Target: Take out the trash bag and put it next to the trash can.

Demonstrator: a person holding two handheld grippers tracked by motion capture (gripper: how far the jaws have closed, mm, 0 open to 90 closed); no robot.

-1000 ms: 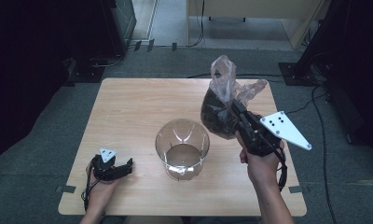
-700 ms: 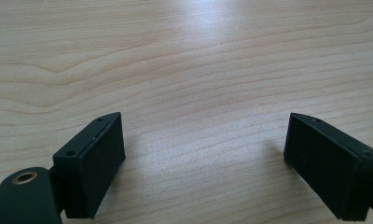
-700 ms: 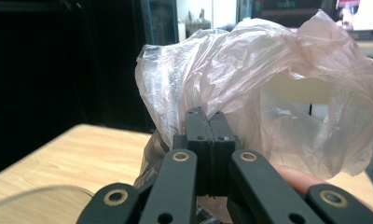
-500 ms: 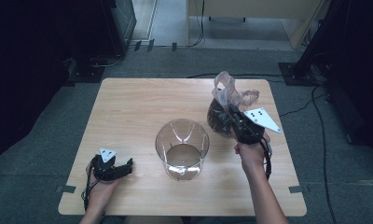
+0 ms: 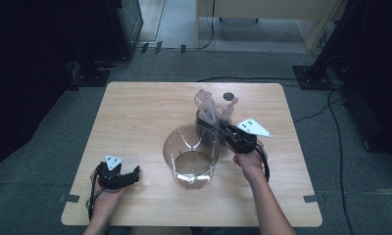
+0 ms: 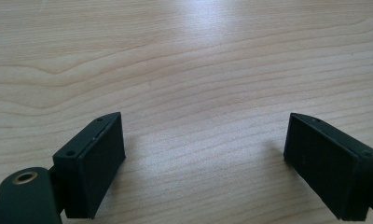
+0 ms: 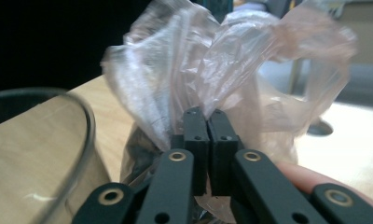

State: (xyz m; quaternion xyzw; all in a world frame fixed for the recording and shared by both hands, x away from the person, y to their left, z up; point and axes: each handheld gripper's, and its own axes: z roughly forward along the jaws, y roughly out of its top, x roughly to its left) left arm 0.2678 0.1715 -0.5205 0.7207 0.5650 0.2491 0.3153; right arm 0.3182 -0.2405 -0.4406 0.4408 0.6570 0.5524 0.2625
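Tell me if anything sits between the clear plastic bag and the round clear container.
Nothing visible does. The right gripper is shut on the crumpled clear plastic bag, which stands right behind the round clear container. The left gripper rests open on the wooden table, well aside.

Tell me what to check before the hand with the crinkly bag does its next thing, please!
1. Right gripper pinching the plastic bag: ok, jaws pressed together on the bunched plastic.
2. Bag down on the table: cannot tell, its bottom sits behind the glass container.
3. Bag closed at the top: not ok, the plastic flares open above the jaws.
4. Glass container upright and steady: ok, it stands mouth up near the middle of the table.
5. Left gripper out of the way: ok, open with bare wood between its jaws, at the table's near left.
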